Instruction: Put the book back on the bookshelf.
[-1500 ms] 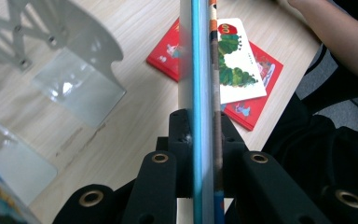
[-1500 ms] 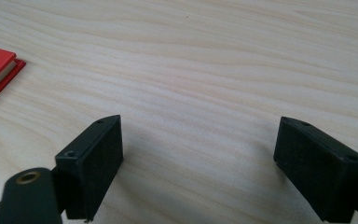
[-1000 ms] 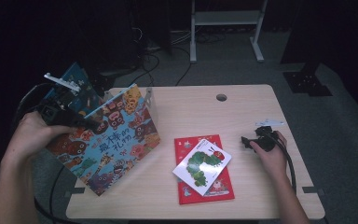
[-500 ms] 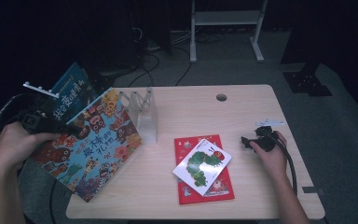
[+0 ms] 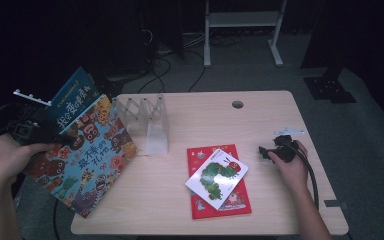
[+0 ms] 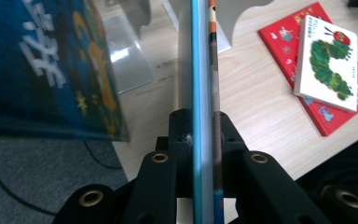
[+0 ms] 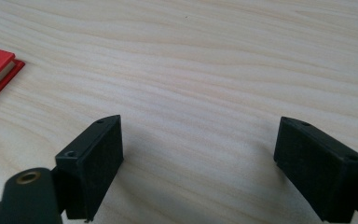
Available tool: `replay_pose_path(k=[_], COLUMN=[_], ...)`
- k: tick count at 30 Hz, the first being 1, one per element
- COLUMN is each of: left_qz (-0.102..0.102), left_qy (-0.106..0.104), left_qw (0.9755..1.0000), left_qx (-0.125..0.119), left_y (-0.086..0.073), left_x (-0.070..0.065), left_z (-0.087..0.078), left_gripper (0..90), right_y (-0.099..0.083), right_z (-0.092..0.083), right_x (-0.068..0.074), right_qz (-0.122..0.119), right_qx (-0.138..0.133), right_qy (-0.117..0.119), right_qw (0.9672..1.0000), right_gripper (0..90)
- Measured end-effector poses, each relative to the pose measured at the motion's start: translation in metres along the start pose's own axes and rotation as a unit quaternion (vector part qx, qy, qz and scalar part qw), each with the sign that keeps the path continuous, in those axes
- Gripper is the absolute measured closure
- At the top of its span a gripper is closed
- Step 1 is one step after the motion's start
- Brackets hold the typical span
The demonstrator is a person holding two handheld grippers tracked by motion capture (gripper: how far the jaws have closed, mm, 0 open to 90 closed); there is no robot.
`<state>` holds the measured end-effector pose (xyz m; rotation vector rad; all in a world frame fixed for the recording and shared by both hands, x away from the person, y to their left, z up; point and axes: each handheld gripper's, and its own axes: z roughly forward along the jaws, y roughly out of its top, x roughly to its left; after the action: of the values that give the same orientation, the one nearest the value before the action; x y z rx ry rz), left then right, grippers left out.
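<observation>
The left claw (image 6: 204, 135) is clenched on the lower edges of two picture books (image 5: 82, 155), holding them tilted off the tabletop's (image 5: 260, 122) left edge, beside the clear book rack (image 5: 147, 125), likely to slot them in. The right claw (image 7: 198, 158) rests released on the tabletop, the red book (image 5: 219, 185) beside it.

Blue book (image 5: 75, 97): white Chinese title characters, too blurred to read for certain. Monster-cover book (image 5: 82, 155): Chinese title likewise. Nothing else legible.
</observation>
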<state>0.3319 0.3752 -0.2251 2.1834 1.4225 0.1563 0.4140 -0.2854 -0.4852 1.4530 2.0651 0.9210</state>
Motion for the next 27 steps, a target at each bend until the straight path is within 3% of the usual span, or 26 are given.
replay_pose_path(k=[13,18,27], left_qz=[-0.036,-0.053,-0.066], left_qy=[0.046,0.062,0.078], left_qw=[0.9983,0.9967,0.9946], left_qx=[0.006,-0.003,-0.018], left_y=[0.003,0.007,0.018], left_x=[0.009,0.010,0.010], left_z=[0.003,0.007,0.017], left_gripper=[80.6,80.6,80.6], right_y=[0.000,0.000,0.000], right_z=[0.000,0.000,0.000], right_x=[0.000,0.000,0.000], right_qz=[0.000,0.000,0.000], right_qx=[0.000,0.000,0.000], right_qy=[0.000,0.000,0.000], right_qw=[1.0000,1.0000,1.0000], right_gripper=[14.6,14.6,14.6])
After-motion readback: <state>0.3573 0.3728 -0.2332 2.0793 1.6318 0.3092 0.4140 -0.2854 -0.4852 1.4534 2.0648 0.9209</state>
